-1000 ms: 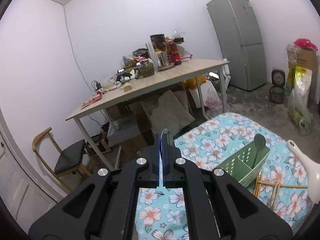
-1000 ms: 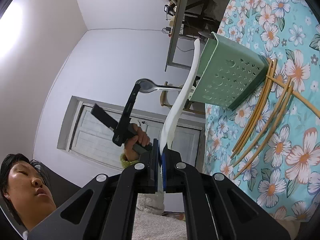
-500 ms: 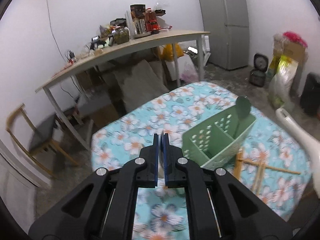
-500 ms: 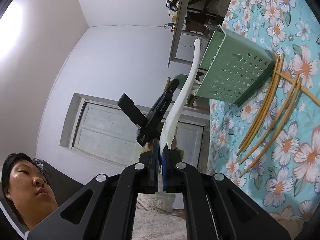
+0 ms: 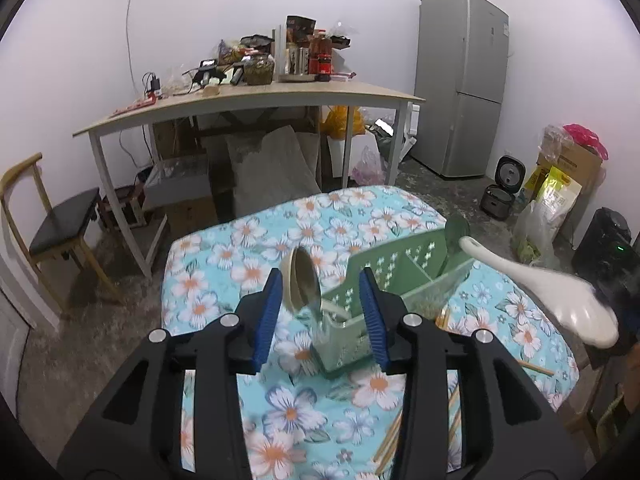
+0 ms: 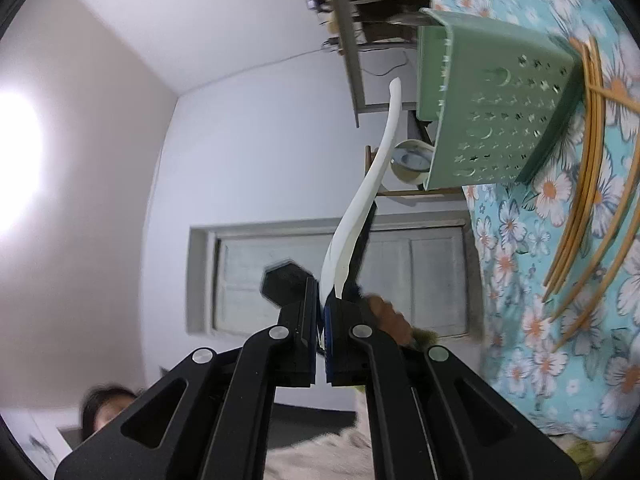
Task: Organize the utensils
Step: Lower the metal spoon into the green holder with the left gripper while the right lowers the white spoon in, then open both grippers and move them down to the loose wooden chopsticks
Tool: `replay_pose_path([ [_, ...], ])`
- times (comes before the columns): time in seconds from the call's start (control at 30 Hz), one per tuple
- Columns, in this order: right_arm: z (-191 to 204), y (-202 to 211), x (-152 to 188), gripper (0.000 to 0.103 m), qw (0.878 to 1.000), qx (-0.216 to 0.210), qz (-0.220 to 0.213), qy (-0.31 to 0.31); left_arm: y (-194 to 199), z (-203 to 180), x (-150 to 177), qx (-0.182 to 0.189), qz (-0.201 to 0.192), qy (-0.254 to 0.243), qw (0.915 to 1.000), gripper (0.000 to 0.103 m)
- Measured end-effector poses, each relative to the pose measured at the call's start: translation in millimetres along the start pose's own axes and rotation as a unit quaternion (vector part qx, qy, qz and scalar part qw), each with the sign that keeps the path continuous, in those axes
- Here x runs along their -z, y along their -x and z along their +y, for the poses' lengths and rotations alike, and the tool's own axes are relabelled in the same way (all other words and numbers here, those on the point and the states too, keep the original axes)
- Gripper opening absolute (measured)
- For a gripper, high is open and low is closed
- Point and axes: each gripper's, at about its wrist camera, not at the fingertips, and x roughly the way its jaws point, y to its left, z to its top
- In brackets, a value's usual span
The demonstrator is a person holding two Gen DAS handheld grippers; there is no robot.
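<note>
A green slotted caddy [image 5: 404, 280] stands on the floral tablecloth [image 5: 248, 236]. A cream spoon [image 5: 302, 284] leans bowl-up out of its near compartment, between the pads of my left gripper [image 5: 319, 280]. The jaws are opening and neither pad presses on it. A green spoon [image 5: 456, 232] stands in the far compartment. My right gripper [image 6: 320, 304] is shut on the wide end of a long white ladle [image 6: 372, 176], held in the air beside the caddy [image 6: 500, 112]. The ladle [image 5: 552, 296] reaches in from the right in the left wrist view. Bamboo chopsticks [image 6: 588, 168] lie loose by the caddy.
More chopsticks [image 5: 396, 436] lie on the cloth near my left gripper. Beyond the table stand a cluttered wooden desk [image 5: 256, 100], a chair [image 5: 52, 228] and a grey fridge [image 5: 460, 84]. Bags and boxes [image 5: 556, 196] sit on the floor at right. A person's hand [image 6: 384, 312] shows behind my right gripper.
My left gripper sank toward the caddy and its shut jaws parted, leaving the cream spoon standing in the near compartment. My right gripper rolled and shifted with the white ladle still in it.
</note>
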Motion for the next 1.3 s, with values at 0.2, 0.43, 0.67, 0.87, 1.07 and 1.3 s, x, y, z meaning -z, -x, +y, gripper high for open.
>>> replay_pose_path([
  [0.2, -20.9, -5.5, -24.5, 0.004, 0.995, -0.04, -0.034, -0.086, -0.5, 3.6, 21.4, 0.004, 0.021, 0.015, 0.9997, 0.038],
  [0.43, -32.1, -9.3, -43.4, 0.007, 0.982, -0.076, -0.091, -0.146, -2.6, 3.7, 30.5, 0.007, 0.03, 0.022, 0.9993, 0.038],
  [0.67, -33.4, -14.9, -52.5, 0.025, 0.975, -0.091, -0.118, -0.167, -2.9, 6.0, 32.9, 0.009, 0.031, 0.027, 0.9991, 0.039],
  [0.87, -29.4, -10.1, -58.6, 0.04, 0.971, -0.097, -0.144, -0.168, 0.3, 6.2, 35.0, 0.01, 0.024, 0.03, 0.9992, 0.042],
  [1.07, -23.8, 2.2, -55.6, 0.045, 0.975, -0.088, -0.151, -0.141, 4.7, 8.0, 40.9, 0.017, 0.019, 0.038, 0.9989, 0.043],
  [1.3, -8.0, 14.6, -37.1, 0.046, 0.993, -0.031, -0.108, -0.047, 9.5, 3.1, 58.8, 0.036, 0.013, 0.04, 0.9985, 0.048],
])
